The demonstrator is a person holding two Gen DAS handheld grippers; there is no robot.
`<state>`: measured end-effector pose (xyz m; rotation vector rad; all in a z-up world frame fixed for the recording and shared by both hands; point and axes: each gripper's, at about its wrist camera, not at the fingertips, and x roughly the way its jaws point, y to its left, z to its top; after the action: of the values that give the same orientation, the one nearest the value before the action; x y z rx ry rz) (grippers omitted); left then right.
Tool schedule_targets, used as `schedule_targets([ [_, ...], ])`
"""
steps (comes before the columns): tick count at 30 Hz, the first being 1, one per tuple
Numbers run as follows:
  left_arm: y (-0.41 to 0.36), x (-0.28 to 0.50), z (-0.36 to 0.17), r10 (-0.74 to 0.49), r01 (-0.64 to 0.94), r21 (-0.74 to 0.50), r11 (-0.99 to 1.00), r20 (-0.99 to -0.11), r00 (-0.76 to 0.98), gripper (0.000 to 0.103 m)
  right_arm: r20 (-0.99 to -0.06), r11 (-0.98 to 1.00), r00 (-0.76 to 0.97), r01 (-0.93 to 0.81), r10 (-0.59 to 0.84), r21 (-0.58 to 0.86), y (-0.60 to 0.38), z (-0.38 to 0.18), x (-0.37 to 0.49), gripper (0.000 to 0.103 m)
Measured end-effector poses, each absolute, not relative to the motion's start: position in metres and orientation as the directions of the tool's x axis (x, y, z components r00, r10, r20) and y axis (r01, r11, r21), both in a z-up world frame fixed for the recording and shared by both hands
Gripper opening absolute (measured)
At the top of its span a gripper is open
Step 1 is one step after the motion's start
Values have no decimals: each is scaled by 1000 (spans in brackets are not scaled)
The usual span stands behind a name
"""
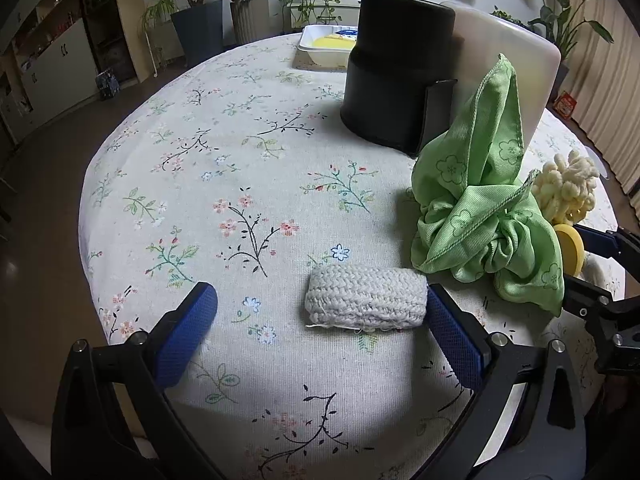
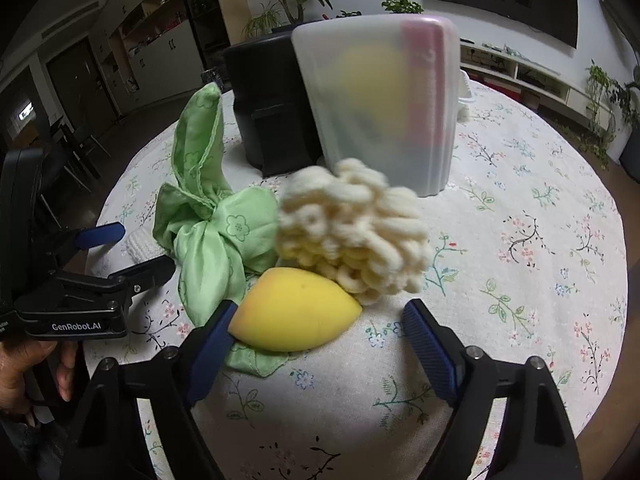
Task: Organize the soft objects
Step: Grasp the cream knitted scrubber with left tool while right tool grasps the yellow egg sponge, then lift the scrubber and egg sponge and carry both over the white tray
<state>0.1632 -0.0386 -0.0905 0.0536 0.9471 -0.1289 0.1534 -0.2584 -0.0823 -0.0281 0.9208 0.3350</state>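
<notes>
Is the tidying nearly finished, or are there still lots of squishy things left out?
Barely started. Something yellow already shows inside the frosted container. Both grippers are open: the left gripper straddles the knitted pad, the right gripper the yellow sponge. The green cloth and fluffy bundle are untouched.

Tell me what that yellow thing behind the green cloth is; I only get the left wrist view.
Observer: A yellow egg-shaped sponge, lying on the tablecloth between the open fingers of the right gripper.
Operator: Is anything stored away already?
Observer: In the right wrist view, the frosted container shows a blurred yellow shape and a pink one through its wall. I cannot tell what they are.
</notes>
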Motion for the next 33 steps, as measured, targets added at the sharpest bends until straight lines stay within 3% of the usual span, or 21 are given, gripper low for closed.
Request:
schedule_targets([
  [3,-39,161,-90,-87,135,-10,991,-810,580,100,-779,942,557,-313,288,124,-253,-82,152,71],
  [6,-42,159,-86,-93,147,-7,989,-803,589,88,-775,935,555,-329,301,128,-249,-82,151,62],
  [9,-44,156,-84,-104,159,-10,987,-798,593,79,-774,933,554,-338,306,126,-246,-82,150,60],
  [12,-43,153,-81,-111,161,-16,987,-790,603,50,-771,931,553,-337,317,141,-248,-82,148,57],
  [33,-34,140,-57,-161,192,-53,980,-782,602,49,-761,932,553,-307,340,194,-281,-53,123,54],
])
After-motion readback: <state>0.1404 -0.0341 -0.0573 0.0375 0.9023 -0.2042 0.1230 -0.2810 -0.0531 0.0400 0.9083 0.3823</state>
